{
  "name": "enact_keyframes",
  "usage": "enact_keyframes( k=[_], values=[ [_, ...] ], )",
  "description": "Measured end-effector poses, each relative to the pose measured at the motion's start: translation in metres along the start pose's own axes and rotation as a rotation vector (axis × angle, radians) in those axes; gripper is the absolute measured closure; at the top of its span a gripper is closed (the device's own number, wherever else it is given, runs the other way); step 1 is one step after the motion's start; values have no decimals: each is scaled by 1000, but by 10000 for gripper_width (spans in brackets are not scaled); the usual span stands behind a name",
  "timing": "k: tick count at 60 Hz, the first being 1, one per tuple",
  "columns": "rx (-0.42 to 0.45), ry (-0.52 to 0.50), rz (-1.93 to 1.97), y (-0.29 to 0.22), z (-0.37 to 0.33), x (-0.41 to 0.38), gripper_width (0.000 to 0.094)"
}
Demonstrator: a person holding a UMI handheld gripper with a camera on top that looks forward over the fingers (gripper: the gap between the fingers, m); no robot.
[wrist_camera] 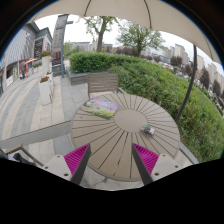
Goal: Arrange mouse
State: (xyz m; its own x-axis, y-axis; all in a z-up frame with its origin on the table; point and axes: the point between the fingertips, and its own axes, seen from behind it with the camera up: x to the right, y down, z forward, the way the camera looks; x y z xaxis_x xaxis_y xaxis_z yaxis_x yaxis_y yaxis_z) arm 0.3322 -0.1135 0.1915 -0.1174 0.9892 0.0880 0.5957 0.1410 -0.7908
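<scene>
A small dark mouse [149,129] lies on the right part of a round slatted wooden table [105,140]. A patterned mouse pad [101,106] with greenish and purple print lies on the table's far left part. My gripper [111,160] is above the table's near edge, its magenta pads [76,157] wide apart with only bare table between them. The mouse is ahead of and just beyond the right finger [146,161], not touching it. The gripper is open and holds nothing.
A wooden chair [102,82] stands behind the table. A parasol pole [187,78] rises at the right, with its canopy overhead. A green hedge [140,72] runs behind, lawn to the right, and a paved terrace with furniture lies to the left.
</scene>
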Motion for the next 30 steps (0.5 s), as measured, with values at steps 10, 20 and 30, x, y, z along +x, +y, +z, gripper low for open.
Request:
enact_keyframes(
  k=[10, 20, 30],
  values=[
    [-18, 117, 75, 24, 15, 81, 84],
    [18, 204, 113, 37, 37, 144, 84],
    [62, 222, 146, 46, 75, 179, 83]
  ],
)
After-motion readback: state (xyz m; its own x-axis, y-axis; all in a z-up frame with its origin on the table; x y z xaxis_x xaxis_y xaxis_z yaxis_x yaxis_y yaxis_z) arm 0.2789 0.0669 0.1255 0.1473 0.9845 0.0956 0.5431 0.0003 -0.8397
